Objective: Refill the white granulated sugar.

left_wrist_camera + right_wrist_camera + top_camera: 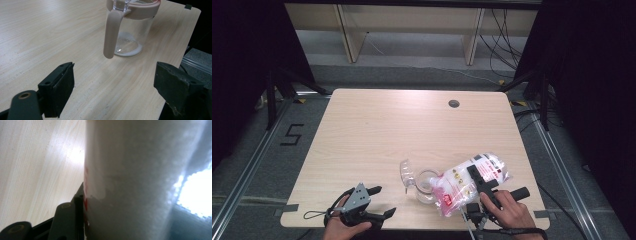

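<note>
A light wooden table (377, 135) was observed, with a small round grommet hole (454, 103) near its far edge. Beyond it, a pale shelf unit (412, 30) was seen on the floor, and cables (504, 35) hung at the right.

A plastic bag (467, 182) of white grains, printed in red and black, was found near the front right corner of the table. It was tilted, its lower end lying over the mouth of a clear jug (424, 185). The bag was gripped across its middle by the right gripper (484, 182), whose jaws were closed on it about halfway; in the right gripper view the bag (140, 182) was pressed against the visible jaw.

The jug (131, 27) was seen standing upright on the table, just left of the bag, with a pink rim and pink handle (111, 35) and a thin layer of white grains in its bottom. A clear lid (406, 172) was noted beside it.

The left gripper (379, 202) was held at the front left edge, apart from the jug, its jaws wide and empty.
</note>
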`<state>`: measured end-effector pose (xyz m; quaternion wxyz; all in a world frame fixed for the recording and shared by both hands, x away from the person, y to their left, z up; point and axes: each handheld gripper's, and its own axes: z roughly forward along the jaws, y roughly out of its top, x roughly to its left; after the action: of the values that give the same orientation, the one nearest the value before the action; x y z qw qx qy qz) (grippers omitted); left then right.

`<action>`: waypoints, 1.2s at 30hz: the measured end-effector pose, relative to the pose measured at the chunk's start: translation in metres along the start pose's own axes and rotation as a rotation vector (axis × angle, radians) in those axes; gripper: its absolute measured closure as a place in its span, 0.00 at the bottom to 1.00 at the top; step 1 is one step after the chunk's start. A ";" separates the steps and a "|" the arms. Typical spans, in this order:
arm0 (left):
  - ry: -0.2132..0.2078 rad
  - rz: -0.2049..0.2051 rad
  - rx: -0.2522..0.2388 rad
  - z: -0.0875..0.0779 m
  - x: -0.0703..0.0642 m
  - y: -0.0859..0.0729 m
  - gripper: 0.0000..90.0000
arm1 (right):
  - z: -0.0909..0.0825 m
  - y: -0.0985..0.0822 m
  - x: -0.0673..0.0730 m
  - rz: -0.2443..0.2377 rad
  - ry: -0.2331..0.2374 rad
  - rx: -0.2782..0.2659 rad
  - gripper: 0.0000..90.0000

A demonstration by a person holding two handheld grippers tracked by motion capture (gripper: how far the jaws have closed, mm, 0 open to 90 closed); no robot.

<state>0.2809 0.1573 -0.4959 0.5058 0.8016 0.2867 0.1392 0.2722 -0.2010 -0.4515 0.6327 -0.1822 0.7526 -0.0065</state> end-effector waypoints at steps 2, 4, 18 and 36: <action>0.001 0.002 0.000 0.000 0.000 0.000 0.18 | 0.000 0.000 -0.001 -0.010 -0.004 -0.001 0.55; 0.000 -0.002 0.000 0.000 0.000 0.000 0.18 | 0.000 0.000 -0.001 -0.016 0.000 -0.003 0.55; -0.001 -0.010 -0.013 0.001 0.000 0.000 0.18 | 0.001 0.000 -0.002 -0.033 -0.002 -0.019 0.55; 0.005 -0.004 -0.002 0.000 0.000 0.000 0.18 | 0.000 -0.004 -0.004 -0.035 -0.004 -0.011 0.56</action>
<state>0.2806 0.1572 -0.4956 0.5062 0.8002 0.2893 0.1403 0.2737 -0.2032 -0.4465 0.6329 -0.1988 0.7481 -0.0130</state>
